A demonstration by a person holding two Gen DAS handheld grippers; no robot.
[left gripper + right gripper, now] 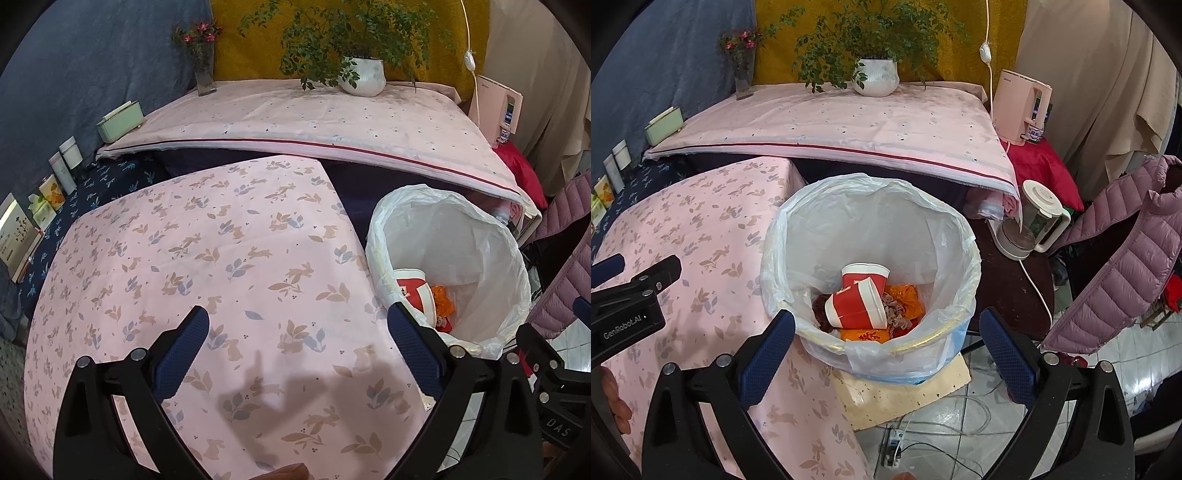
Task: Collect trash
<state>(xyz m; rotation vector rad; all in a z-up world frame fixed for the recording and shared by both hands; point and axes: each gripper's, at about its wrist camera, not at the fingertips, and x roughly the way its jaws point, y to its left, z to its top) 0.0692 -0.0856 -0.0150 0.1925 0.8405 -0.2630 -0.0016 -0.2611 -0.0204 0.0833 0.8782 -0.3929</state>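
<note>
A trash bin (953, 229) lined with a clear plastic bag stands beside the low table. Inside lie two red-and-white paper cups (858, 301), orange wrappers (905, 295) and other scraps. My right gripper (886, 325) hangs open above the bin's near rim, nothing between its blue pads. My left gripper (297, 325) is open over the pink rabbit-print tablecloth (184, 258), its jaws holding nothing. In the left wrist view the bin (480, 236) sits to the right, with a cup (413, 291) showing in it. The left gripper's body (628, 306) appears at the left edge of the right wrist view.
Behind is a higher table under a pink cloth (831, 122) with a potted plant (875, 75) and a flower vase (744, 74). A pink appliance (1021, 105), a kettle (1030, 221), a purple padded jacket (1119, 251) and floor cables (942, 413) crowd the right. Boxes (51, 192) line the left.
</note>
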